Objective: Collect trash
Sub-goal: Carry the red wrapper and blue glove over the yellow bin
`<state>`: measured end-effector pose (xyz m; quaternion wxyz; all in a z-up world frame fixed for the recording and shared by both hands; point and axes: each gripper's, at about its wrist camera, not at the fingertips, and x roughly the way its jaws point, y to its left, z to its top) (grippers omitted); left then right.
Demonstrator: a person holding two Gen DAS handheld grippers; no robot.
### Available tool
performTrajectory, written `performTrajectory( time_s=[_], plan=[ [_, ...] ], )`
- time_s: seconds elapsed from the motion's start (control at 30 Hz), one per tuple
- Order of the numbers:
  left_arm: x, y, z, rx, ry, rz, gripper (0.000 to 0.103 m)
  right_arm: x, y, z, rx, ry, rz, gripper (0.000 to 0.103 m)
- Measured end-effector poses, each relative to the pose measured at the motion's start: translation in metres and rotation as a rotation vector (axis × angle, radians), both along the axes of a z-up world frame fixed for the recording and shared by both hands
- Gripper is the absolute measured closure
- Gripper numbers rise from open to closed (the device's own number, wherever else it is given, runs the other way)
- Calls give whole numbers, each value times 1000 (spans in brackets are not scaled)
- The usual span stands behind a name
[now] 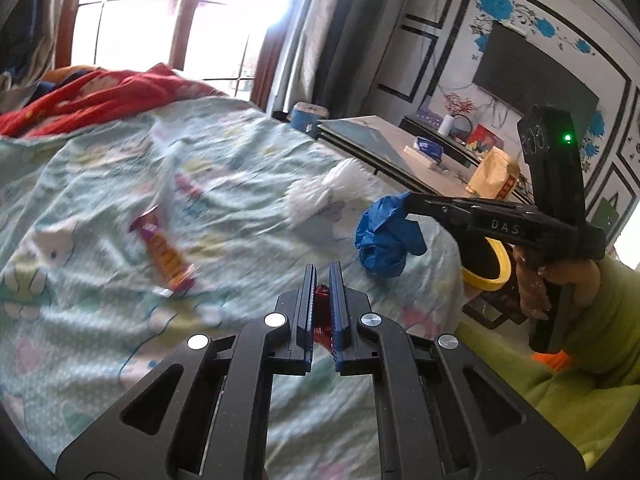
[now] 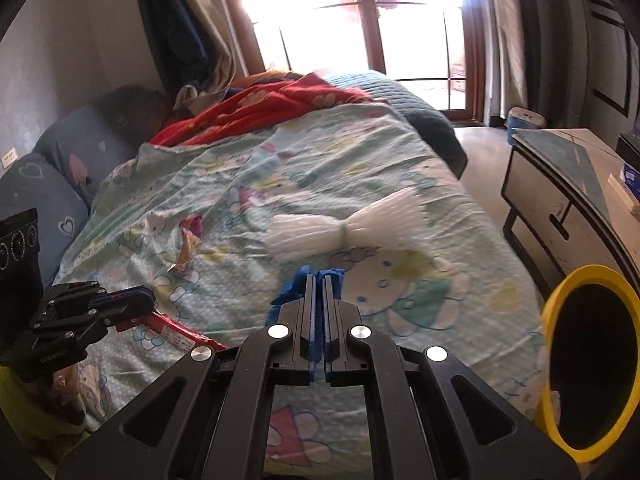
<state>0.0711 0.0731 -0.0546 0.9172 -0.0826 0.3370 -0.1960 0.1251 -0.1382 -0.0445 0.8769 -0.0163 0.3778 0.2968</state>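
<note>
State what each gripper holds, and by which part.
Left gripper: red wrapper, pinched at one end. Right gripper: crumpled blue glove, pinched at its upper edge.

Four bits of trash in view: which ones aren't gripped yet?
The white plastic bundle and the purple-orange snack wrapper lie loose on the bedspread. The red wrapper and blue crumpled glove are clamped in fingers.

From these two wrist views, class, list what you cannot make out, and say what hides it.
- Red wrapper, left view: mostly hidden between the left gripper fingers.
- Orange wrapper, left view: print lost to motion blur.
- Yellow-rimmed bin, right view: cut off by the picture edge, inside dark.
- Window, both views: glare hides outside.
</note>
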Motion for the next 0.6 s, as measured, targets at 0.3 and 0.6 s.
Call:
performTrajectory(
  time_s=[0.3, 0.6],
  plan=[
    [24, -44, 22, 30, -36, -57, 100, 4, -42, 19, 32, -32, -93, 100],
    [44, -79, 36, 34, -47, -90, 100, 9, -88, 30, 52, -56, -206, 100]
  ],
)
